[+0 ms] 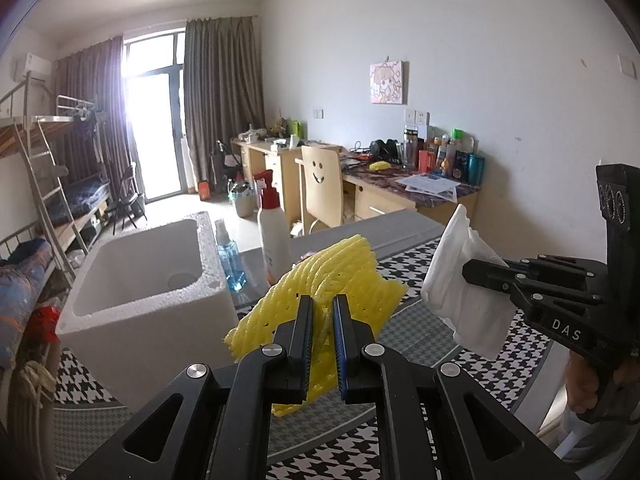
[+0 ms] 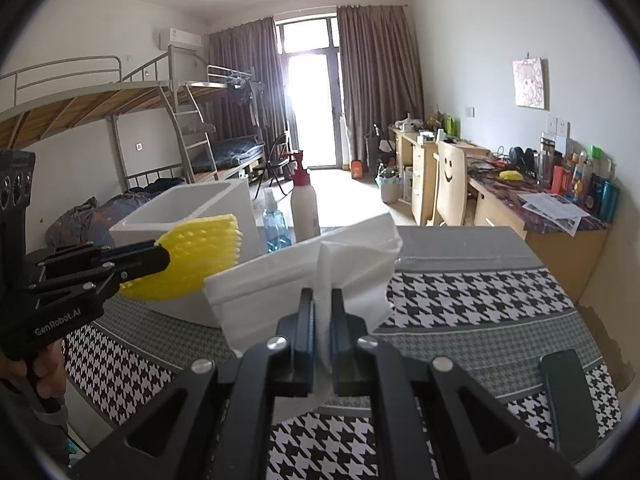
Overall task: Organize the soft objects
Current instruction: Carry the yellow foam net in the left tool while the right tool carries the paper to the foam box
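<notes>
Left gripper (image 1: 323, 344) jaws clamp ribbed yellow foam net (image 1: 320, 280); right gripper (image 2: 321, 344) jaws clamp crumpled white tissue (image 2: 304, 276), both above the houndstooth desk (image 2: 480, 300).

Daylit and sharp; blown-out glare from the balcony door (image 2: 310, 110) far beyond the jaws, strong fisheye bending, dark vignette at corners.

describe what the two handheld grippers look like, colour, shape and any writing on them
Both are matte black with angular linkage arms and round silver pivot bolts. The left gripper has flat parallel fingers with blue ribbed pads; its side reads GenRobot.AI in white. The right gripper has the same build, its side marked DAS. Each carries an upright block with three round lenses.
</notes>
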### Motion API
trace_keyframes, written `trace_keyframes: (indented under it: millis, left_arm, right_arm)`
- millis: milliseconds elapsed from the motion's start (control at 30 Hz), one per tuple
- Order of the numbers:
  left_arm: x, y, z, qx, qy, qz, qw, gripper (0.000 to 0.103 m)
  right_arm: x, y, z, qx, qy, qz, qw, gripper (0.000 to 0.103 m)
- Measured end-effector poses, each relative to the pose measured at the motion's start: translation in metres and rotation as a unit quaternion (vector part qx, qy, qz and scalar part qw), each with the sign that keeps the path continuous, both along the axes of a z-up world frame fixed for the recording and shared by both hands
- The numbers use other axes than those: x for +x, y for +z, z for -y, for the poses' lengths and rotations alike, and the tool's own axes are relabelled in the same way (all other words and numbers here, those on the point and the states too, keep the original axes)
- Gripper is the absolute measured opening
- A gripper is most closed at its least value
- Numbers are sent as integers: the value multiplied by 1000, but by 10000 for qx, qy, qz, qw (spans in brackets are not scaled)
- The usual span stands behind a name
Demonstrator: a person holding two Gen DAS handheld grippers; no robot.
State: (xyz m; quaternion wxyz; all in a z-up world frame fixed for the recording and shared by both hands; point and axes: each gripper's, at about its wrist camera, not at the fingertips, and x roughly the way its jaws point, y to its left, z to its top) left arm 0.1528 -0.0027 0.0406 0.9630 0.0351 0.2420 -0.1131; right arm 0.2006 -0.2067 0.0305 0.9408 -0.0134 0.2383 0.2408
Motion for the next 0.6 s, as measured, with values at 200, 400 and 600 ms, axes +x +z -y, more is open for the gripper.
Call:
trace_keyframes:
  millis: [200, 400, 600]
  left_arm:
    - [0, 8, -4, -15, 52, 117, 9999, 11]
    - [2, 18, -8, -3, 128, 268, 9996, 11]
    - [6, 24, -14, 4, 230, 326, 9992, 11]
  right_arm:
    - [3, 8, -4, -5, -7, 78, 10000, 9]
    - [6, 17, -8, -32, -20, 197, 9998, 9]
    - [11, 25, -15, -39, 32, 258, 9997, 9]
